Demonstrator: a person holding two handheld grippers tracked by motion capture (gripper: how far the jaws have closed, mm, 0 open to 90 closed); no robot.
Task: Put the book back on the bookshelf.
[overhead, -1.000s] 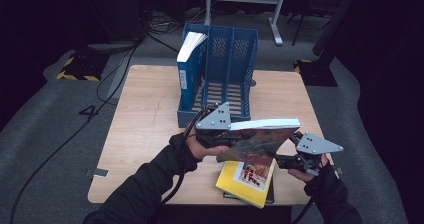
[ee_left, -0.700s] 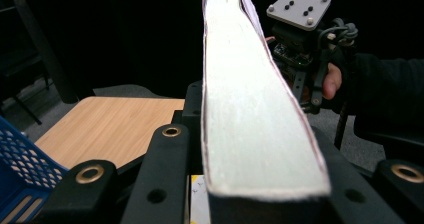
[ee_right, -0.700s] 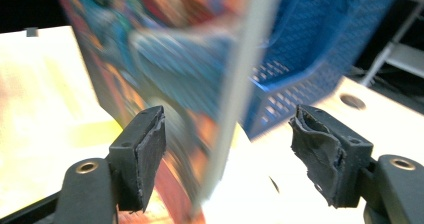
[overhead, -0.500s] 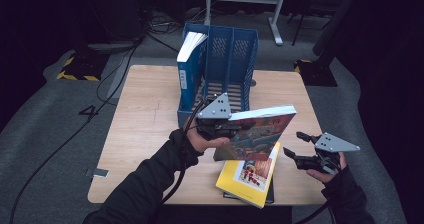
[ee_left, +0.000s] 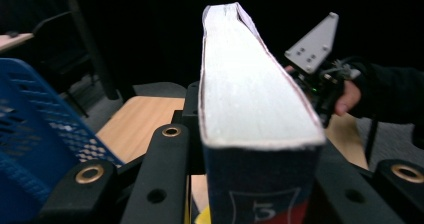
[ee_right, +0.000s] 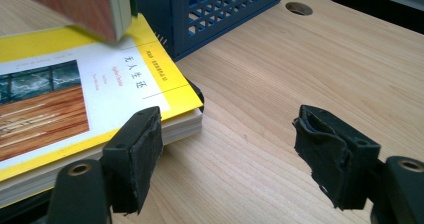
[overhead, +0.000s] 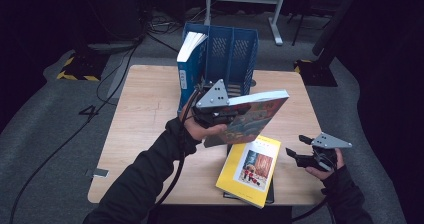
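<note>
With the left claw (overhead: 227, 115) clamped on the book (overhead: 255, 115) just before the rack (overhead: 230, 49), stand it upright, slot it in slowly; right claw (ee_right: 227, 154) stays wide, empty.

From above, the left gripper (overhead: 234, 111) clamps a thick colourful book (overhead: 252, 116) and holds it tilted in the air over the middle of the wooden table (overhead: 145, 114), just in front of the blue file rack (overhead: 232, 54) at the far edge. A blue-spined book (overhead: 189, 64) stands in the rack's leftmost slot. A yellow book (overhead: 250, 169) lies on a darker one at the near edge. The right gripper (overhead: 296, 149), jaws apart and empty, hovers beside the near right corner.
</note>
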